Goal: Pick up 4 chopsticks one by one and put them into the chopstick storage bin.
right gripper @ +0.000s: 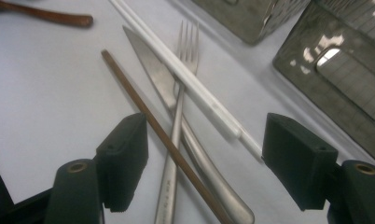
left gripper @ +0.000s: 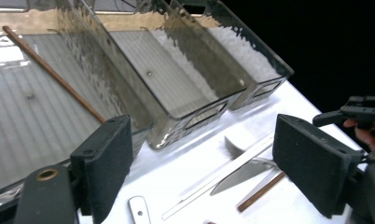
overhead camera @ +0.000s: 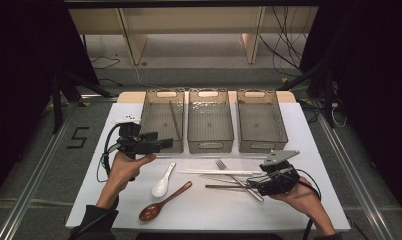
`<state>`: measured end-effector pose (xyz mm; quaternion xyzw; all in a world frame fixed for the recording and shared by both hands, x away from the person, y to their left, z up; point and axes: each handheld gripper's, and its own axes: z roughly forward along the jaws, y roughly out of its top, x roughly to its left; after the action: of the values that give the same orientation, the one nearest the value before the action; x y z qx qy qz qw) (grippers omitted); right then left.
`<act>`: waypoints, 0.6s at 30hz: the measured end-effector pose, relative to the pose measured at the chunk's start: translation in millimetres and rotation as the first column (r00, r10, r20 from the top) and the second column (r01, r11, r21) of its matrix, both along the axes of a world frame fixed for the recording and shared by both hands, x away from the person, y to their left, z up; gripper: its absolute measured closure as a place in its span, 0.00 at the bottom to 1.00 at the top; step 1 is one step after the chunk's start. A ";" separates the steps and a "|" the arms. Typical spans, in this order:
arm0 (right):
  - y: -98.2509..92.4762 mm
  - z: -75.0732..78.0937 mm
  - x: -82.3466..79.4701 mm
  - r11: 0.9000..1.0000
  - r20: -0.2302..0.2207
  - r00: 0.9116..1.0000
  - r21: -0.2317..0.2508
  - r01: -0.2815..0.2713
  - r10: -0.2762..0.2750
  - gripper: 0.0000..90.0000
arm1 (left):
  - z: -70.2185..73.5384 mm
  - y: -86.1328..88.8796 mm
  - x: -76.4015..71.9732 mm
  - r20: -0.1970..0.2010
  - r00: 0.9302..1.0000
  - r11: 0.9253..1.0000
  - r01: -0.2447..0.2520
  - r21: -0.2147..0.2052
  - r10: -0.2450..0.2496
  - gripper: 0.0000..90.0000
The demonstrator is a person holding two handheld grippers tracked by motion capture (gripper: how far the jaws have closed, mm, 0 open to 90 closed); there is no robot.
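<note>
Near the right front corner of the surface [overhead camera: 334,220], the right gripper [right gripper: 204,163] hovers with wide, empty jaws over a brown chopstick [right gripper: 153,123] crossed with a fork [right gripper: 178,107] and knife [right gripper: 153,70]. Closing carelessly could catch several pieces. The left gripper [left gripper: 202,163] is also wide and empty.

1. A white ceramic spoon [overhead camera: 162,183] is laid on the white table [overhead camera: 309,150], bowl towards the near edge.
2. A brown wooden spoon [overhead camera: 161,202] is set just beside it, tilted.
3. A figure 5 [overhead camera: 78,137] is marked on the floor.
4. Cables [overhead camera: 284,50] are trailed beyond the table.
</note>
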<state>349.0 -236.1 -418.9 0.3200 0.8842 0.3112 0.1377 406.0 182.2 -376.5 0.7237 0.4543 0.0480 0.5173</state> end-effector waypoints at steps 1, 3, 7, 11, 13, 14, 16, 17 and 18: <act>0.0 -1.1 0.8 1.000 -0.005 1.000 -0.015 -0.005 0.005 0.37 | 0.0 0.0 0.0 0.000 1.000 1.000 0.000 0.000 0.000 0.22; 0.3 -2.2 1.3 1.000 -0.014 1.000 -0.028 -0.009 0.009 0.38 | -3.1 -1.0 -4.6 0.005 1.000 1.000 0.019 -0.007 -0.019 0.21; -2.1 -8.1 2.1 0.995 -0.047 0.998 -0.090 -0.035 0.031 0.43 | -9.2 -5.8 -15.9 0.020 0.999 0.999 0.044 0.000 -0.044 0.21; -7.3 -11.9 1.6 0.989 -0.064 0.997 -0.139 -0.040 0.031 0.46 | -15.6 -8.4 -23.3 0.026 0.998 0.999 0.049 0.013 -0.050 0.21; -8.9 -12.8 1.8 0.988 -0.063 0.998 -0.146 -0.039 0.030 0.47 | -18.3 -8.5 -27.0 0.029 0.998 0.999 0.053 0.005 -0.053 0.21; -11.1 -14.1 1.5 0.987 -0.071 0.997 -0.159 -0.040 0.029 0.48 | -21.4 -9.7 -30.7 0.033 0.998 0.998 0.059 0.005 -0.059 0.21; -11.5 -15.5 1.4 0.983 -0.074 0.997 -0.176 -0.043 0.031 0.49 | -25.2 -11.1 -33.6 0.036 0.997 0.998 0.067 0.014 -0.067 0.21; -11.4 -16.1 1.7 0.981 -0.071 0.997 -0.188 -0.048 0.036 0.50 | -25.2 -11.1 -33.6 0.036 0.997 0.998 0.067 0.014 -0.067 0.21; -11.0 -17.0 1.9 0.980 -0.069 0.997 -0.194 -0.052 0.039 0.51 | -29.7 -12.7 -36.2 0.035 0.997 0.997 0.072 0.010 -0.073 0.21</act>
<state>350.9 -247.1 -435.9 0.2944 0.9216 0.2155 0.1327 369.8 169.4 -406.2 0.7411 0.4184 0.0439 0.5233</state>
